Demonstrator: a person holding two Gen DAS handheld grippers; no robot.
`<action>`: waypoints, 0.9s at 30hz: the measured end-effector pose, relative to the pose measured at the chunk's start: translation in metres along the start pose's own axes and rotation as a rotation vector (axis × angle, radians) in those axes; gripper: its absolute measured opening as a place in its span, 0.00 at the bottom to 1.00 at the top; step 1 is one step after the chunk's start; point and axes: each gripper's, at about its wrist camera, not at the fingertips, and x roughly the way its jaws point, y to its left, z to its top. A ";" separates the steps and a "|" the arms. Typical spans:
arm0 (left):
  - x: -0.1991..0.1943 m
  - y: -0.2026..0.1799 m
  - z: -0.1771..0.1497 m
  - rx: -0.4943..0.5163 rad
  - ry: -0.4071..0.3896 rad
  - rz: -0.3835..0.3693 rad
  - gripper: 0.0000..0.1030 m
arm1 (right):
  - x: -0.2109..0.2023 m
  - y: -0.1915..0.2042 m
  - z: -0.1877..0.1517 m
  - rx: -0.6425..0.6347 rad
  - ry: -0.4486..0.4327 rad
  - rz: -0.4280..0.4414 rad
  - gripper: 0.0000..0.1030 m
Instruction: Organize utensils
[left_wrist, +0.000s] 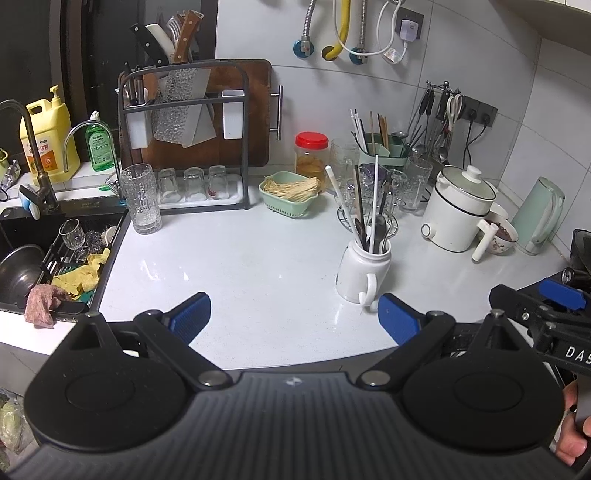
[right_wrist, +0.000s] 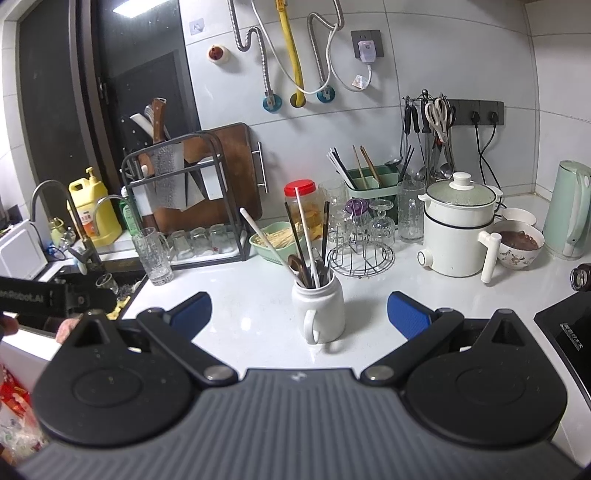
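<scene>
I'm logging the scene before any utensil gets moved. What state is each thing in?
left gripper: open, empty
right gripper: open, empty
white mug: upright, holding utensils, handle toward camera
red-lidded jar: lid on
white electric pot: lid on
tall glass: upright, looks empty
small glasses on rack: upside down
patterned bowl: dark contents inside
green caddy: upright, chopsticks standing inside

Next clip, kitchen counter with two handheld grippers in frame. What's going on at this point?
Nothing is being handled yet. Both the left gripper and the right gripper are open and empty, held low over the white countertop. Right ahead of them stands a white mug stuffed with chopsticks, a white straw and a wooden spoon. A green utensil caddy stands further back by the wall, already holding some chopsticks.
</scene>
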 end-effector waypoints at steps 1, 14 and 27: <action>0.001 0.001 0.000 -0.002 -0.001 -0.001 0.96 | 0.000 0.001 0.000 -0.003 0.001 -0.001 1.00; -0.002 0.001 -0.002 -0.006 -0.007 -0.005 0.96 | 0.000 0.003 0.002 0.005 -0.003 -0.007 1.00; -0.003 0.009 0.000 -0.021 -0.008 -0.004 0.96 | 0.002 0.014 0.000 -0.025 -0.016 -0.018 1.00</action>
